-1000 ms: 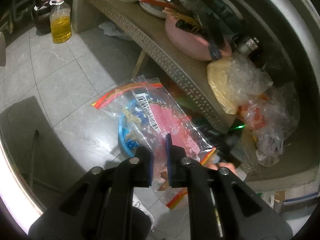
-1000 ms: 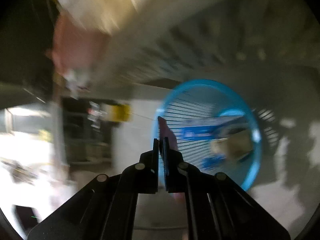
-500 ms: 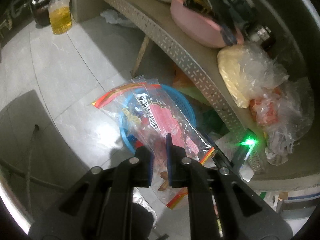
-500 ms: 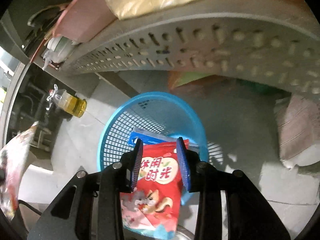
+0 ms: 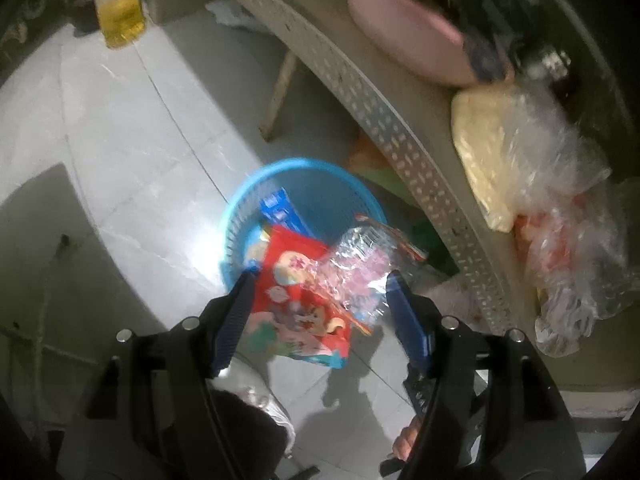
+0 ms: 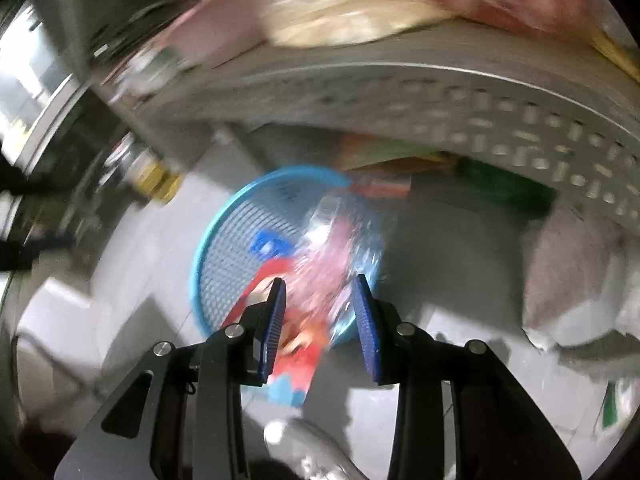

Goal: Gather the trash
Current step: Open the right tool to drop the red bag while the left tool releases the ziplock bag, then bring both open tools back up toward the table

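A blue mesh basket point(image 5: 280, 168) stands on the tiled floor under a shelf. My left gripper point(image 5: 320, 276) hangs above its near rim with the jaws opening. A clear zip bag point(image 5: 360, 268) with pink contents is loose beyond the tips, and no pad presses on it. A red snack packet point(image 5: 296, 304) lies across the basket's near rim, and a blue packet point(image 5: 280, 208) sits inside. The right wrist view is blurred. There my right gripper point(image 6: 320, 280) is open above the basket point(image 6: 224, 232), over the clear bag point(image 6: 332, 240) and the red packet point(image 6: 304, 352).
A perforated metal shelf edge point(image 5: 400, 140) overhangs the basket, carrying a pink bowl point(image 5: 400, 40) and crumpled plastic bags point(image 5: 520, 160). An oil bottle point(image 5: 120, 16) stands on the floor at the far left. A person's shoe point(image 5: 256, 396) is under my left gripper.
My left jaws have spread and the clear zip bag has dropped from them toward the basket. The red packet left my right gripper and lies over the basket rim. The right view has shifted.
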### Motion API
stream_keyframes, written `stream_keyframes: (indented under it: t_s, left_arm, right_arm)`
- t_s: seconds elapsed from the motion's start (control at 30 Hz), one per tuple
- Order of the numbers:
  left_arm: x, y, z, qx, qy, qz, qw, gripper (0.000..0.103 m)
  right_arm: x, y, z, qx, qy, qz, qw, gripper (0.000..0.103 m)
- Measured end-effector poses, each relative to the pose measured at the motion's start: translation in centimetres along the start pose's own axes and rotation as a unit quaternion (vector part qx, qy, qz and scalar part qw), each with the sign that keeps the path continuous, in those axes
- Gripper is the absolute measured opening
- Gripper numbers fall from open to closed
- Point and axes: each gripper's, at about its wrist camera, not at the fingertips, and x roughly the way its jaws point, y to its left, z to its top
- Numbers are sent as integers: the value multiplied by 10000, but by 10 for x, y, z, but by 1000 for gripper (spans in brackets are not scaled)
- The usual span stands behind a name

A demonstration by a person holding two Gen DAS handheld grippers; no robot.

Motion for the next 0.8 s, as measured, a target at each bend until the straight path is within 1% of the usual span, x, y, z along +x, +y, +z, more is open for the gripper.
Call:
stream_keyframes:
  t_s: [0.03,0.1,0.13,0.2,0.23,0.3,0.33,0.37,0.43,0.47,0.53,0.6,0.67,0.7,0.8]
  left_arm:
    - [-13,2,-1,33,-116,10,9999,64]
    - [-35,5,-4,83,-305,-32,9995,65]
    - [-54,9,-10,115,-443,-53,9989,66]
    - [-77,12,-16,161,-606,-97,9980,67]
    - [-94,15,-23,181,-735,-97,9971,67]
    - [-115,20,-34,209,-906,-126,9956,69]
    - [-131,23,-43,213,-1024,-131,9944,69]
    - [-140,25,-49,223,-1103,-146,9935,69]
    - [-158,30,-62,220,-1242,-187,9918,69]
    - [-168,33,-70,194,-1318,-225,9908,69]
    - [-181,38,-82,115,-1418,-288,9894,70]
    - [-192,44,-95,81,-1533,-280,9877,70]
    - [-199,50,-103,58,-1645,-188,9862,70]
    - [-202,53,-107,44,-1683,-155,9856,70]
    - [-209,63,-121,-86,-1767,-192,9840,70]
  right_arm:
    - [0,6,-4,-194,83,149,9997,34]
    - [1,23,-17,-719,384,524,9953,34]
    - [5,34,-25,-1012,621,736,9902,34]
    - [12,47,-38,-1328,1006,972,9812,34]
    - [20,55,-47,-1504,1312,1099,9737,34]
    - [33,62,-59,-1634,1720,1218,9638,34]
    - [43,67,-66,-1686,1986,1295,9568,33]
    - [49,70,-70,-1738,2144,1317,9521,33]
    - [66,77,-80,-1952,2433,1201,9425,31]
    - [74,81,-82,-2025,2489,1071,9410,29]
    - [84,82,-77,-1985,2448,870,9450,29]
    - [93,73,-57,-1589,2227,690,9594,27]
    - [98,66,-41,-1234,2096,642,9678,27]
    - [97,64,-35,-1174,2047,525,9703,27]
    - [79,75,-30,-1394,1928,369,9706,27]
